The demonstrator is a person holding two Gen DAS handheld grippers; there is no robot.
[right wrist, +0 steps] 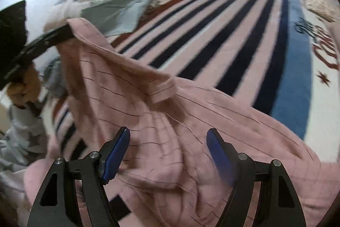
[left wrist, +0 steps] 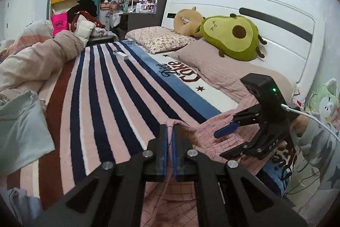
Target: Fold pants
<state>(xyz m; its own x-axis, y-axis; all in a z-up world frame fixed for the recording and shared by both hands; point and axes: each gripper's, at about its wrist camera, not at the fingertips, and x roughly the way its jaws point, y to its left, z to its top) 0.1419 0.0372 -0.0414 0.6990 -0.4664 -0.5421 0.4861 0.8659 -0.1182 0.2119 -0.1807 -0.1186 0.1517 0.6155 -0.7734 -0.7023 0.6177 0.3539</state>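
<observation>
Pink checked pants [right wrist: 170,120] lie crumpled on the near side of a striped bed blanket [left wrist: 110,99]. My left gripper [left wrist: 169,131] is shut on an edge of the pants [left wrist: 212,133] and holds it lifted; in the right wrist view it shows at the left [right wrist: 68,32] with the pink cloth hanging from it. My right gripper [right wrist: 167,137] is open just above the bunched pants with nothing between its blue pads [right wrist: 115,156]. In the left wrist view the right gripper [left wrist: 231,127] hovers over the pants at the right.
A pale blue garment [left wrist: 21,131] lies at the bed's left. A heaped beige duvet [left wrist: 38,56] is behind it. Pillows [left wrist: 161,38] and an avocado plush [left wrist: 231,37] sit against the white headboard [left wrist: 276,14]. A small white box [left wrist: 120,55] lies on the blanket.
</observation>
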